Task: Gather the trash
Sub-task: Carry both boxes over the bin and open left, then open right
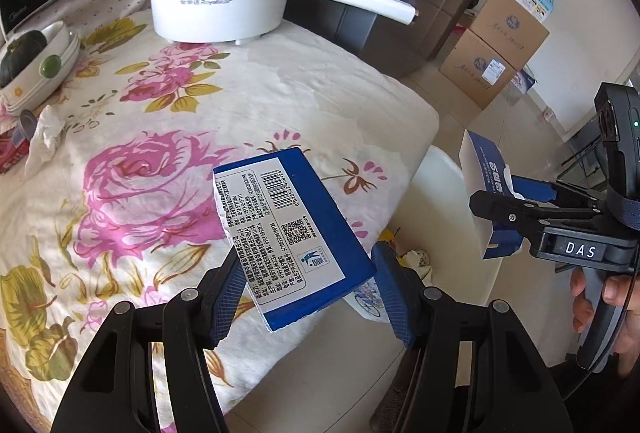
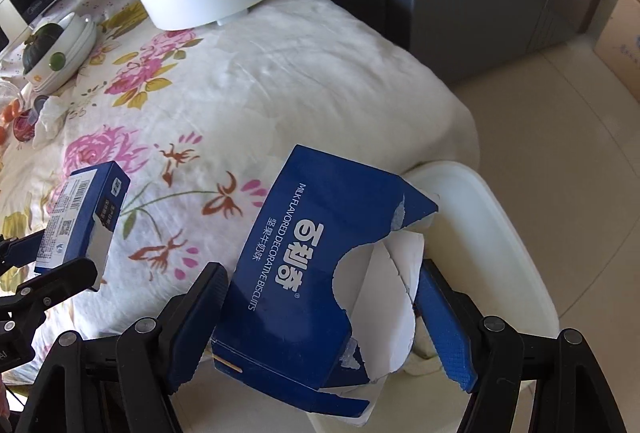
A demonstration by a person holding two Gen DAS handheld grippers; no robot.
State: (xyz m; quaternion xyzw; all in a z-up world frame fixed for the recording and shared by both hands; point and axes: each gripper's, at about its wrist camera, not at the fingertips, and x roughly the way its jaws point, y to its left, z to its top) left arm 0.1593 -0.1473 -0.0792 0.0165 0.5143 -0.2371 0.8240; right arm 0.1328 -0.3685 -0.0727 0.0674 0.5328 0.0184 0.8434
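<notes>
Two grippers' jaws clamp torn blue boxes: left (image 1: pixel 306 289) barcode box (image 1: pixel 288 229), right (image 2: pixel 320 329) "MILK FLAVORED DECORATIVE BISCUITS" box (image 2: pixel 312 273).

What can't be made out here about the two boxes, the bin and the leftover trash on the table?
- White bin, both views: its inside is hidden by the torn biscuit box and the barcode box.
- Both boxes: whether anything is inside cannot be seen.
- Crumpled tissue and the red packet, left wrist view: the packet is cut off by the left edge, and its print is too small to read.
- Right claw: its contact on the box's far side is hidden.
</notes>
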